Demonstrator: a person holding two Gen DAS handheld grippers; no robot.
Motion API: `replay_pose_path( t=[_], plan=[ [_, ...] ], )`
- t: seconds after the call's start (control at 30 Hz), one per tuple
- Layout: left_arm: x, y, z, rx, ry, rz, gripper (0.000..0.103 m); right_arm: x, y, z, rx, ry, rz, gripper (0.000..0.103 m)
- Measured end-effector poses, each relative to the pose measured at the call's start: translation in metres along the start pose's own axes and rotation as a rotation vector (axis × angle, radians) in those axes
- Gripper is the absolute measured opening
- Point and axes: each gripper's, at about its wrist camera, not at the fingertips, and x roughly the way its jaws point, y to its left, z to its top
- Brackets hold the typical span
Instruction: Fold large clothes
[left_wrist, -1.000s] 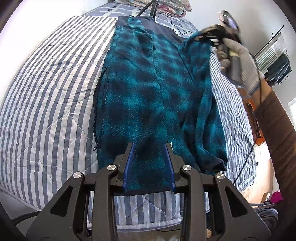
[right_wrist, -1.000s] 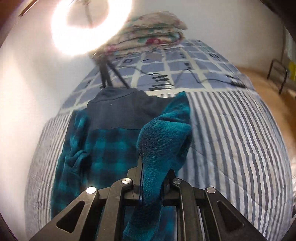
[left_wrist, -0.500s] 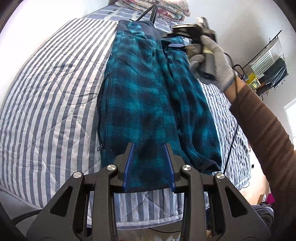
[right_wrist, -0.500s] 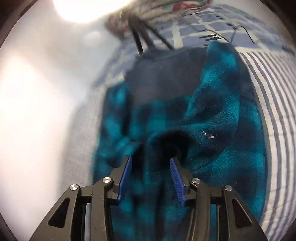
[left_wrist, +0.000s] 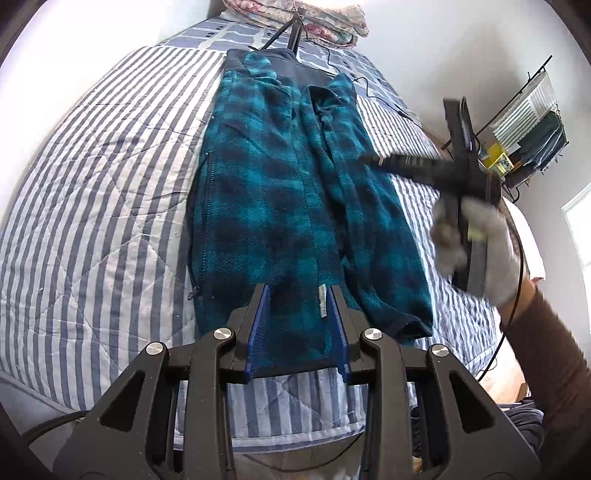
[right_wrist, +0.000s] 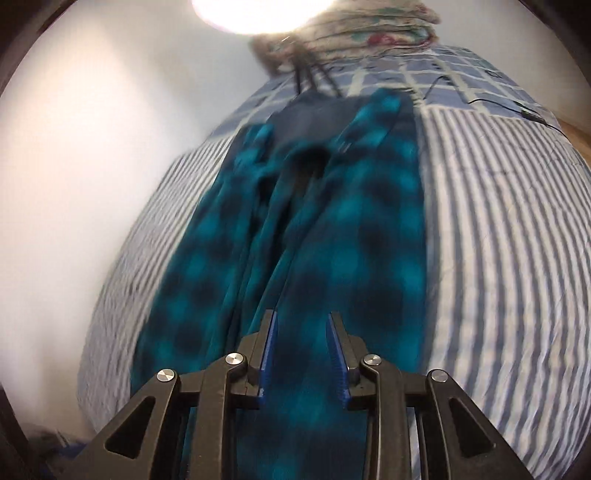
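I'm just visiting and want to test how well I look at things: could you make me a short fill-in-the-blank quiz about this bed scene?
1. The teal plaid fleece jacket lies on a quilt patterned with blue and white ____.
2. The hand holding the right gripper wears a light grey ____.
3. A small white ____ is sewn near the jacket's hem, between the left gripper's jaws.
4. The right gripper's closing jaws hold ____.

Missing words: stripes; glove; label; nothing
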Motion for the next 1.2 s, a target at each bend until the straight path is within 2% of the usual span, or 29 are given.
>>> replay_pose_path(
  t=[0.1, 0.2, 0.27, 0.37, 0.5, 0.57, 0.67, 0.8, 0.9, 1.0, 1.07, 1.13, 1.2],
  plan=[
    [0.002, 0.006, 0.001, -0.009, -0.005, 0.013, 0.031, 0.022, 0.022, -0.017, -0.084, 0.045, -0.052, 0.029],
    [0.002, 0.011, 0.001, -0.017, -0.010, 0.023, 0.031, 0.043, 0.025, -0.027, -0.076, 0.074, -0.094, 0.030],
    [0.000, 0.013, 0.001, -0.015, -0.015, 0.015, 0.031, 0.037, 0.023, -0.025, -0.051, 0.077, -0.091, 0.030],
    [-0.006, 0.017, 0.000, -0.008, -0.031, 0.020, 0.031, 0.007, 0.017, -0.029, 0.015, 0.051, -0.039, 0.029],
    [-0.012, 0.032, -0.002, -0.041, -0.048, 0.018, 0.031, -0.050, 0.015, -0.053, 0.008, -0.001, -0.040, 0.029],
    [-0.014, 0.040, -0.003, -0.061, -0.048, 0.020, 0.031, -0.077, 0.014, -0.077, 0.021, -0.007, -0.029, 0.030],
    [-0.016, 0.047, -0.006, -0.086, -0.043, 0.008, 0.031, -0.095, 0.027, -0.114, 0.000, 0.007, -0.010, 0.030],
    [-0.012, 0.053, -0.008, -0.107, -0.035, -0.002, 0.031, -0.081, 0.053, -0.150, -0.026, 0.048, 0.012, 0.030],
    [-0.008, 0.053, -0.009, -0.112, -0.036, 0.005, 0.031, -0.049, 0.069, -0.172, -0.031, 0.107, 0.045, 0.030],
    [-0.001, 0.056, -0.010, -0.109, -0.021, -0.001, 0.031, -0.032, 0.088, -0.186, -0.125, 0.116, -0.035, 0.032],
    [0.002, 0.062, -0.012, -0.131, -0.007, -0.016, 0.032, -0.039, 0.090, -0.183, -0.126, 0.124, -0.025, 0.032],
    [0.008, 0.071, -0.013, -0.162, 0.016, -0.051, 0.050, -0.058, 0.090, -0.180, -0.132, 0.104, 0.016, 0.033],
    [0.013, 0.080, -0.014, -0.199, 0.036, -0.087, 0.055, -0.084, 0.085, -0.177, -0.143, 0.056, 0.033, 0.043]
  ],
)
